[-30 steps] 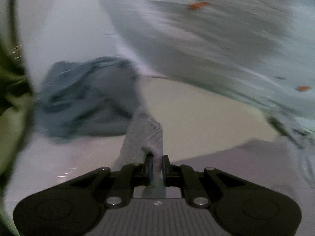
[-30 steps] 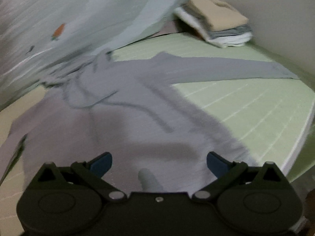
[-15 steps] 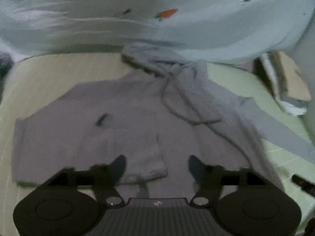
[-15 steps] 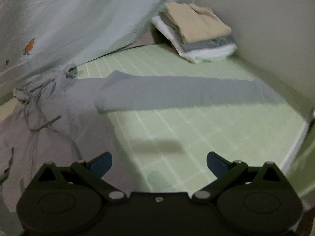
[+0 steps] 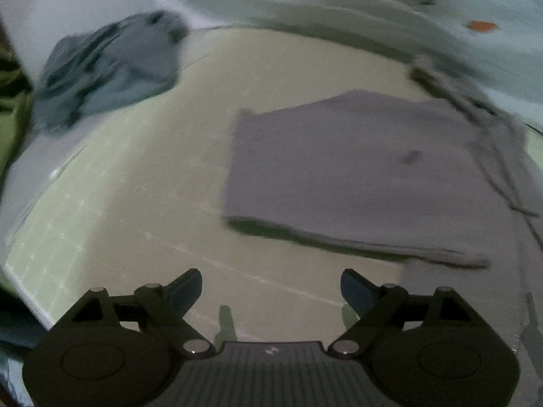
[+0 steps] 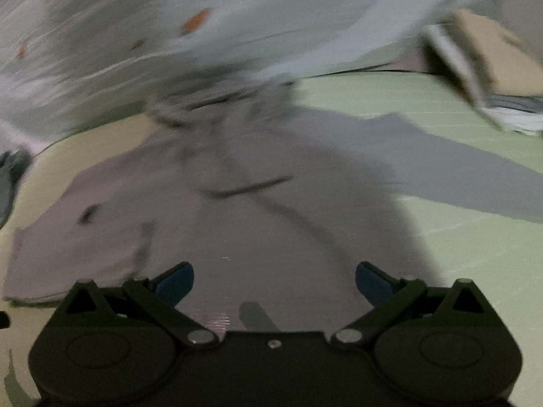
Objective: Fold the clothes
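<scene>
A grey hoodie [image 5: 356, 169] lies flat on the pale green mat [image 5: 135, 203], its left side folded in to a straight edge. In the right wrist view the hoodie [image 6: 237, 220] fills the middle, with one sleeve [image 6: 458, 176] stretched out to the right and the hood and drawstrings at the back. My left gripper [image 5: 271, 288] is open and empty over bare mat, left of the hoodie. My right gripper [image 6: 274, 279] is open and empty above the hoodie's lower part.
A crumpled blue-grey garment [image 5: 108, 64] lies at the mat's far left. A stack of folded clothes [image 6: 488, 68] sits at the far right corner. A pale patterned blanket [image 6: 203, 34] runs along the back. The mat's left edge [image 5: 20, 237] drops off.
The left gripper let go of the grey fabric and opened, then swung left off the hoodie. The right gripper swung back left from the sleeve to over the hoodie.
</scene>
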Tool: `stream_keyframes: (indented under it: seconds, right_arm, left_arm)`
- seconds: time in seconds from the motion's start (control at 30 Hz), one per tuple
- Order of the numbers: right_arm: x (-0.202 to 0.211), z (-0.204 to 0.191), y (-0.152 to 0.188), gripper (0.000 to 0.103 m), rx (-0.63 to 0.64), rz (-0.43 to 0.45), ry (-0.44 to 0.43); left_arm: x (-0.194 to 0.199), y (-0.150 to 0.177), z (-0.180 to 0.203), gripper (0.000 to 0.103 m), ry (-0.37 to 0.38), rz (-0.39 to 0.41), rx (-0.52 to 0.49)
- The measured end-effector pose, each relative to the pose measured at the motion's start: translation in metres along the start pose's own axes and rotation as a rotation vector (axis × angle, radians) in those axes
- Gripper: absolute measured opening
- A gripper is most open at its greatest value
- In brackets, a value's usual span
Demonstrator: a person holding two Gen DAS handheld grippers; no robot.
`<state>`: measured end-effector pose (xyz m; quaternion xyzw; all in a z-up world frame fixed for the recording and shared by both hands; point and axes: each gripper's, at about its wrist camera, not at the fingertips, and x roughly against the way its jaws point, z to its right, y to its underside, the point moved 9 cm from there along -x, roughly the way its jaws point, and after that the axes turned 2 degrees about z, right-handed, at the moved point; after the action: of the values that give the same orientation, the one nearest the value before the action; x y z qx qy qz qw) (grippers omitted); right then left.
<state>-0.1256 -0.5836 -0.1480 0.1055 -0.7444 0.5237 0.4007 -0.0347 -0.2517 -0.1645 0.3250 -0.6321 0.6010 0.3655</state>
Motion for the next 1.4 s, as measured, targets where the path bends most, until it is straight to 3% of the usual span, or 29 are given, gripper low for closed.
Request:
stream_keyframes:
  seconds: [0.13,0.33,0.4,0.43,0.47,0.53,0.77,0.9,1.1,1.3,1.4]
  right_arm:
    - [-0.014,-0.060,0.003,0.091,0.050,-0.031,-0.062]
    - [-0.043,-0.109,0.012,0.057,0.084,-0.100,-0.087]
    - [-0.052,-0.121,0.015,0.050,0.094,-0.122,-0.083]
    - [-0.053,-0.124,0.015,0.040,0.117,-0.121,-0.067]
    - [-0.053,-0.127,0.015,0.023,0.141,-0.120,-0.053]
    - [-0.050,-0.126,0.011,0.004,0.192,-0.111,-0.066]
    - [-0.030,-0.132,-0.011,0.002,0.334,-0.058,-0.191]
    - [-0.020,-0.128,-0.032,0.001,0.301,-0.008,-0.279]
    - [-0.014,-0.093,-0.085,0.001,0.235,0.095,-0.281]
    - [-0.002,-0.017,-0.156,0.001,0.112,0.276,-0.157]
    - [0.007,0.043,-0.187,0.001,0.105,0.375,0.029]
  left_arm:
    - [-0.005,-0.002,-0.033,0.089,-0.006,-0.005,-0.002]
    - [-0.024,-0.005,-0.057,0.089,0.020,-0.044,-0.001]
    - [-0.029,-0.007,-0.059,0.089,0.026,-0.048,0.001]
    - [-0.031,-0.008,-0.059,0.089,0.028,-0.047,0.001]
    - [-0.033,-0.010,-0.058,0.089,0.029,-0.046,0.002]
    - [-0.037,-0.012,-0.057,0.089,0.033,-0.043,0.002]
    - [-0.045,-0.015,-0.043,0.089,-0.019,-0.058,0.096]
    - [-0.046,-0.017,-0.033,0.089,-0.037,-0.053,0.137]
    - [-0.043,-0.027,-0.032,0.093,-0.072,-0.032,0.162]
    - [-0.056,-0.050,-0.022,0.093,-0.098,-0.012,0.175]
    - [-0.065,-0.065,-0.010,0.093,-0.098,-0.006,0.158]
